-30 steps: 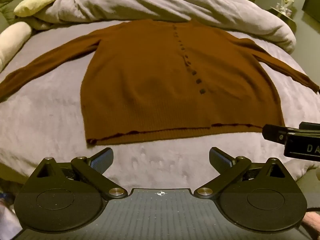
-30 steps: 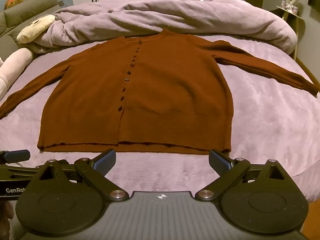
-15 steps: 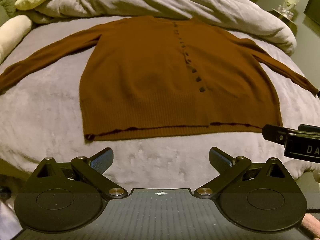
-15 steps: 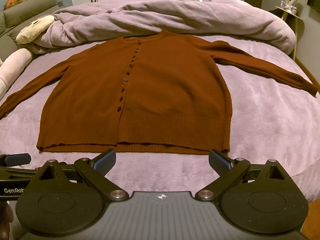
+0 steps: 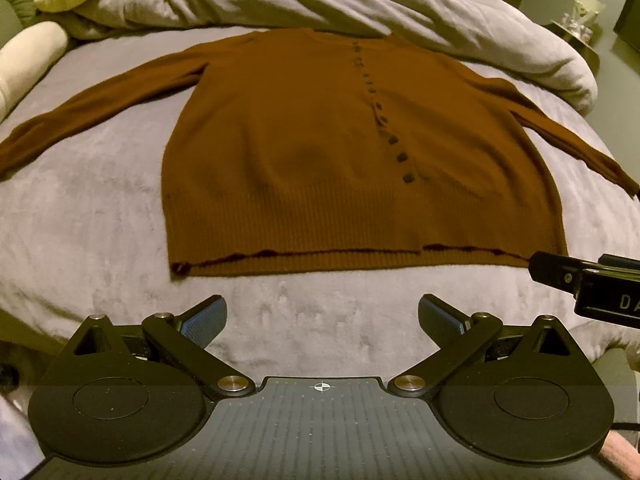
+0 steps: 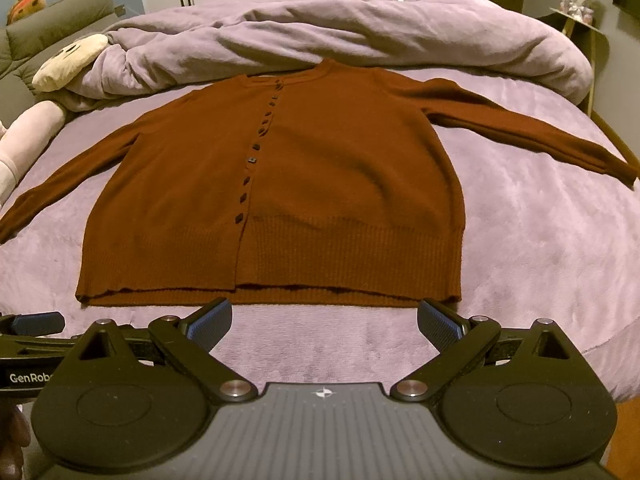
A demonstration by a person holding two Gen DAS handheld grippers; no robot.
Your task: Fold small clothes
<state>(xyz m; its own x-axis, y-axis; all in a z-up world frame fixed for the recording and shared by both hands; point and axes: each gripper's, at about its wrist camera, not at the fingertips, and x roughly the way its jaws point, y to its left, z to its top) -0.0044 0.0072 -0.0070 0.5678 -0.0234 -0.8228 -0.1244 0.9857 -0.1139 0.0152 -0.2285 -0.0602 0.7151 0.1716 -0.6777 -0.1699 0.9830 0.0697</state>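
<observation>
Nearest the cameras, the left gripper and the right gripper both hover over the near edge of the bed, each with its jaws spread wide and nothing between them (the blue ribbed pads stand well apart). Just beyond them the brown cardigan lies flat and face up on the lilac cover, buttoned, its ribbed hem closest and both sleeves stretched out to the sides. Farther back a crumpled duvet is bunched across the bed, touching the collar, with a plush toy at its left end.
</observation>
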